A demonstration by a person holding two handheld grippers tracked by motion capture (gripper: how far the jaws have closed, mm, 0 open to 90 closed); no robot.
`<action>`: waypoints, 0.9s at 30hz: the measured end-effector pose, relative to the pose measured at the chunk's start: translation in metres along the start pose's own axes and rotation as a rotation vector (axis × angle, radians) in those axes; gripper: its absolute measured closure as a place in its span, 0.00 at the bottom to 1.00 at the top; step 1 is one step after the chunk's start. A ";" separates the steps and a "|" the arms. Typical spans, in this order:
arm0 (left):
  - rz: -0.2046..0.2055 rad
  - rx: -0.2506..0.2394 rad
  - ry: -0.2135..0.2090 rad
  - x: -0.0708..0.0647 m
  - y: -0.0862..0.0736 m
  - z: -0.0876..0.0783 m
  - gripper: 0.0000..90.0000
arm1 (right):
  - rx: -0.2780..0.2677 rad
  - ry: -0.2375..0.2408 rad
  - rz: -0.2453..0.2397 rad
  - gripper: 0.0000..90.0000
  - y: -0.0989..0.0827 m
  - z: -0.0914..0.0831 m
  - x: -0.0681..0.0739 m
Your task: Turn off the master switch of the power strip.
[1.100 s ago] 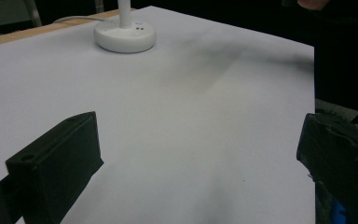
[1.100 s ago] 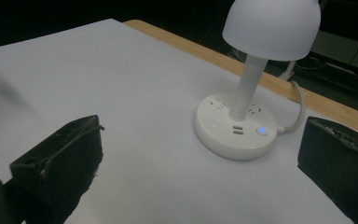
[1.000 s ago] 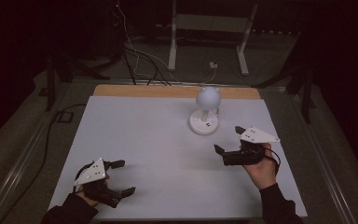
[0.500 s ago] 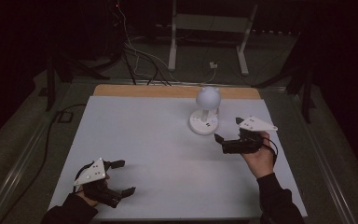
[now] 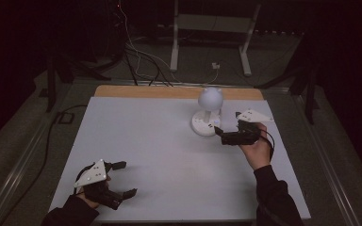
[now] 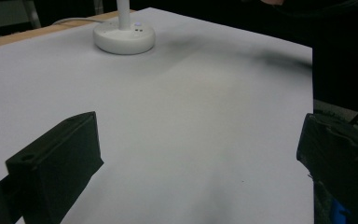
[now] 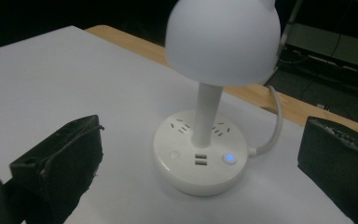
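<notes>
- Left hand-held gripper (image 5: 122, 179): near-left corner of the bench (image 5: 136, 136), jaws spread wide, nothing between them. Sits low over the white surface; cannot tell if it touches.
- Left gripper view: bare white bench between its jaws, lamp base (image 6: 124, 37) far off at top.
- Right hand-held gripper (image 5: 218, 133): right of centre, farther in, held by the person's right hand (image 5: 255, 148). Jaws apart, holding nothing, tips pointing left at the lamp base and just beside it; contact not visible.
- Desk lamp (image 5: 209, 113): white, upright, far centre-right of the bench. Round dome shade (image 7: 223, 37) on a short stem (image 7: 207, 114) over a round base.
- Base top, right gripper view: small blue lit button (image 7: 229, 158) at the front right, paired USB ports (image 7: 199, 160) at the front, a plain round button (image 7: 173, 155) to the left, socket slots either side of the stem.
- White cord (image 7: 271, 126) leaves the base on the far side, toward the wooden edge strip (image 5: 179, 92).
- Past the bench: dark floor, cables (image 5: 143, 61), a white metal stand (image 5: 212, 33).
</notes>
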State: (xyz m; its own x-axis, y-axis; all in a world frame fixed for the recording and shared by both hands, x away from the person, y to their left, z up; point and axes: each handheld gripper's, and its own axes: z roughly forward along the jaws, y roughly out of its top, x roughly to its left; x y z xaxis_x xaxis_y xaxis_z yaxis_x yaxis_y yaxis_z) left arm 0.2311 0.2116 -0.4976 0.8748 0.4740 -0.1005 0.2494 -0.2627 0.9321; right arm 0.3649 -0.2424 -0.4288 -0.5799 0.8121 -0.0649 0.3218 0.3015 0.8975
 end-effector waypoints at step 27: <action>-0.001 0.002 -0.001 0.000 0.000 0.000 0.00 | 0.016 -0.072 0.107 0.04 -0.022 0.048 -0.026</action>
State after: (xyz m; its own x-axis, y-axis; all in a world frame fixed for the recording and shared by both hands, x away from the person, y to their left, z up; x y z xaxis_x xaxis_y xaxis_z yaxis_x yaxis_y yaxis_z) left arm 0.2311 0.2114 -0.4980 0.8751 0.4732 -0.1015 0.2508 -0.2641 0.9313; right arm 0.4086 -0.2458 -0.4682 -0.4860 0.8739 -0.0007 0.3912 0.2183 0.8941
